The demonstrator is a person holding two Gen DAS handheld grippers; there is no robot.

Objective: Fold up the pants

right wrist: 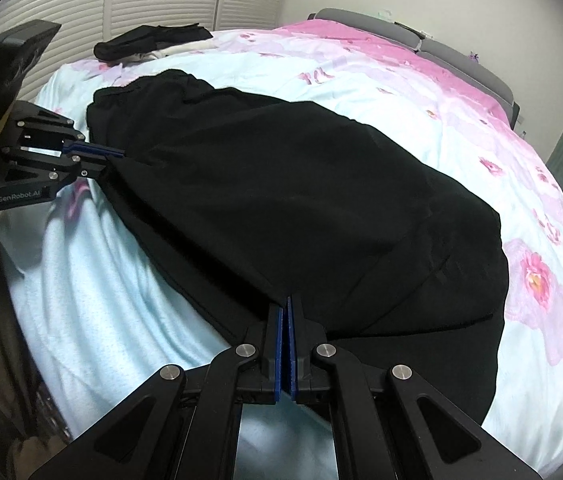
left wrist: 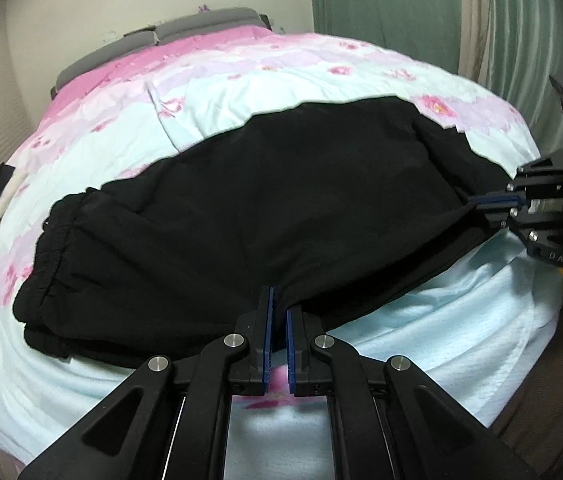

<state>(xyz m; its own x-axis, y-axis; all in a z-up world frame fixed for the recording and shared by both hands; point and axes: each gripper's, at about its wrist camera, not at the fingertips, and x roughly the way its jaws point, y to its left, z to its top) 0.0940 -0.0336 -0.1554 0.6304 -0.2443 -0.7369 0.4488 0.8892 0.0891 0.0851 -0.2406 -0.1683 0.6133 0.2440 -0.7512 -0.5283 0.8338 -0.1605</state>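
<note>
Pants (left wrist: 241,200) sit in both grips along their near edge: the left gripper (left wrist: 277,308) pinches that edge with a thin fold of black cloth between its blue pads (left wrist: 268,320), and the right gripper (right wrist: 286,312) is clamped tight on the same edge farther toward the leg end, the cloth drawn in a straight line between the two. They lie lengthwise on the bed (left wrist: 421,312), close to its near side, on a quilt (right wrist: 421,92) of pale blue and pink flowers, waistband (left wrist: 51,240) at the left, legs at the right. By my reading the legs are already laid one over the other, since only one broad black panel shows, with a doubled layer at the right end; the crosswise folds are not yet done, so the job looks well short of finished. Count: one pair of pants, two grippers, one bed, one heap of dark clothes (right wrist: 153,40) at the far corner, well apart
</note>
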